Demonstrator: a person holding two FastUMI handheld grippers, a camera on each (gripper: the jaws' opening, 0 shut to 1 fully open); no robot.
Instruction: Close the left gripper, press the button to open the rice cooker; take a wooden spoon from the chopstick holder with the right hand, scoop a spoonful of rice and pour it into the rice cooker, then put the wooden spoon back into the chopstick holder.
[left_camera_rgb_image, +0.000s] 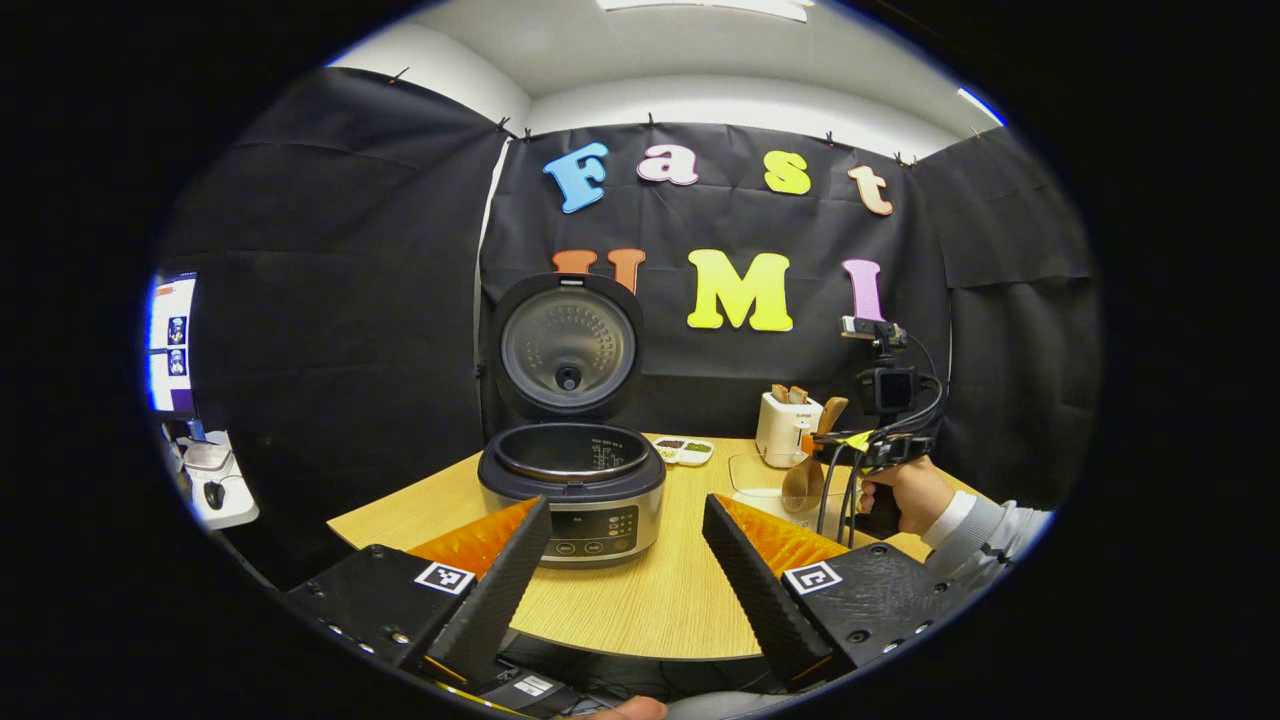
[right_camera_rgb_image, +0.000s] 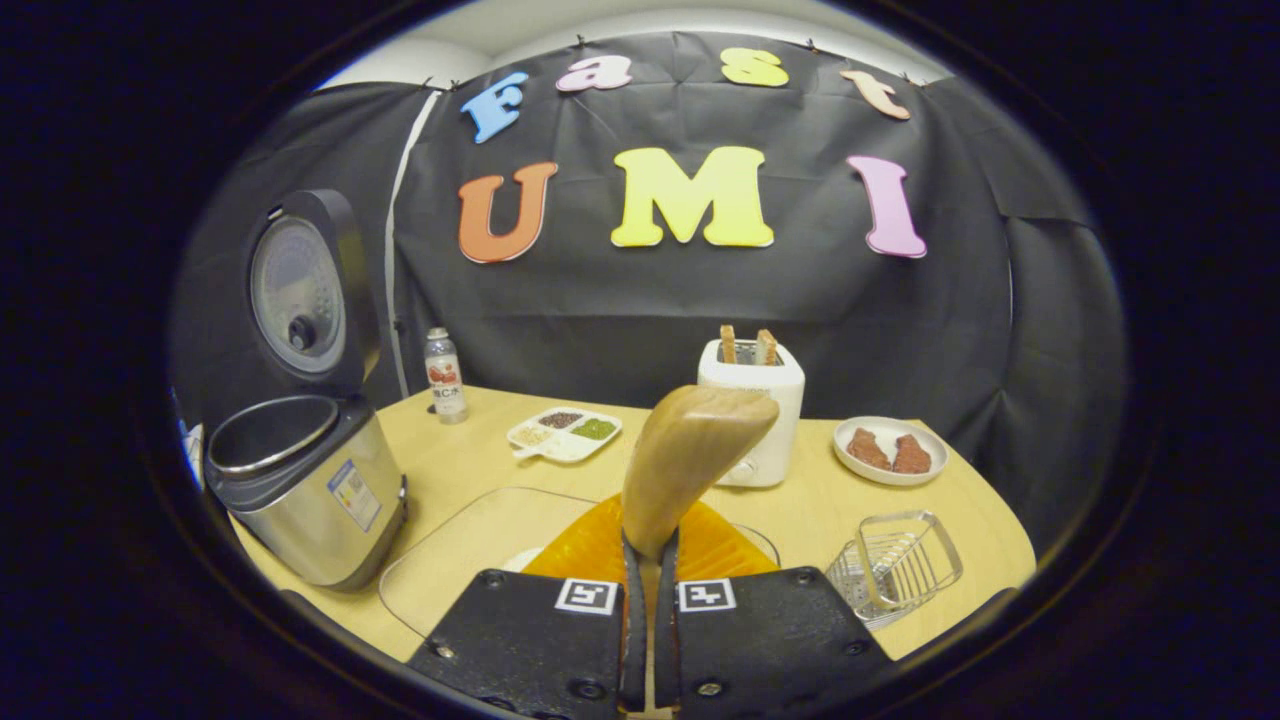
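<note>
Two grippers going here. The right gripper (right_camera_rgb_image: 648, 560) is clamped tight on the wooden spoon (right_camera_rgb_image: 690, 450), both fingers pinching its handle, bowl end up over a glass bowl (right_camera_rgb_image: 450, 545). The left gripper (left_camera_rgb_image: 625, 560) hangs with fingers wide apart, holding nothing, just in front of the rice cooker (left_camera_rgb_image: 572, 490), lid (left_camera_rgb_image: 566, 345) already standing open. Further back there's a toaster (right_camera_rgb_image: 752, 400) by the wall.
</note>
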